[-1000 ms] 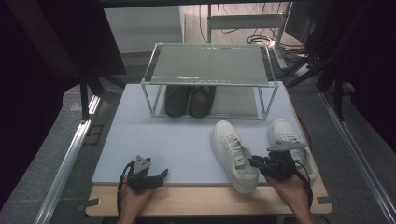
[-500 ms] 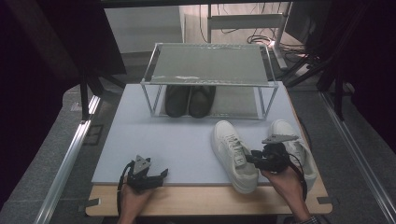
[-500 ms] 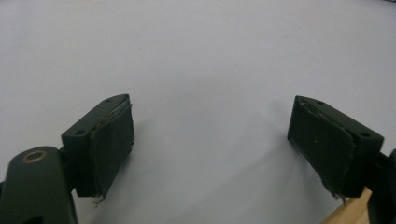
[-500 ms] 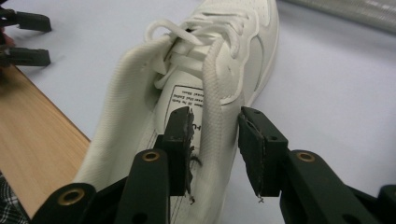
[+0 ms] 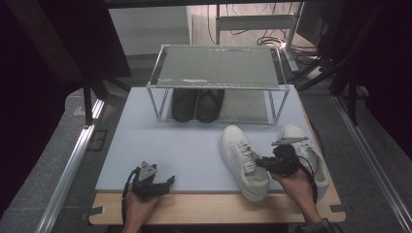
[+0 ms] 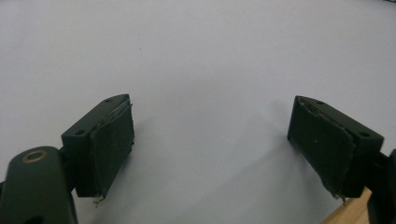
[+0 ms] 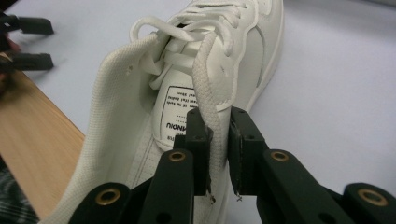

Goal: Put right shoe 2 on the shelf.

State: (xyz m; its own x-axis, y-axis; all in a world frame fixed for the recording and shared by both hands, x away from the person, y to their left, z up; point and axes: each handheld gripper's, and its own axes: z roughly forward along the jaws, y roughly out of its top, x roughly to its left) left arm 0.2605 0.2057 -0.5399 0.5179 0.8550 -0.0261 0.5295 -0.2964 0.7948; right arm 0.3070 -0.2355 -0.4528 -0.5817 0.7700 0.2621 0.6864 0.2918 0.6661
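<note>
Two white sneakers lie on the pale mat (image 5: 184, 145): one at centre right (image 5: 240, 150), the other (image 5: 303, 143) further right. My right gripper (image 5: 257, 162) reaches from the right to the nearer sneaker's heel opening. In the right gripper view, my right gripper (image 7: 219, 140) has its jaws pressed on the sneaker's (image 7: 224, 56) side collar wall; they have just been closing on it. My left gripper (image 5: 167, 182) rests at the mat's front edge. In the left gripper view, it (image 6: 210, 144) stands open over bare mat.
A glass-topped metal rack (image 5: 218, 65) stands at the back of the mat, with a pair of black shoes (image 5: 197, 104) under it. A wooden board (image 5: 204, 208) edges the mat at the front. Dark stands and cables flank the table.
My right gripper has edged forward and left onto the nearer white sneaker's collar. The left gripper has stayed put.
</note>
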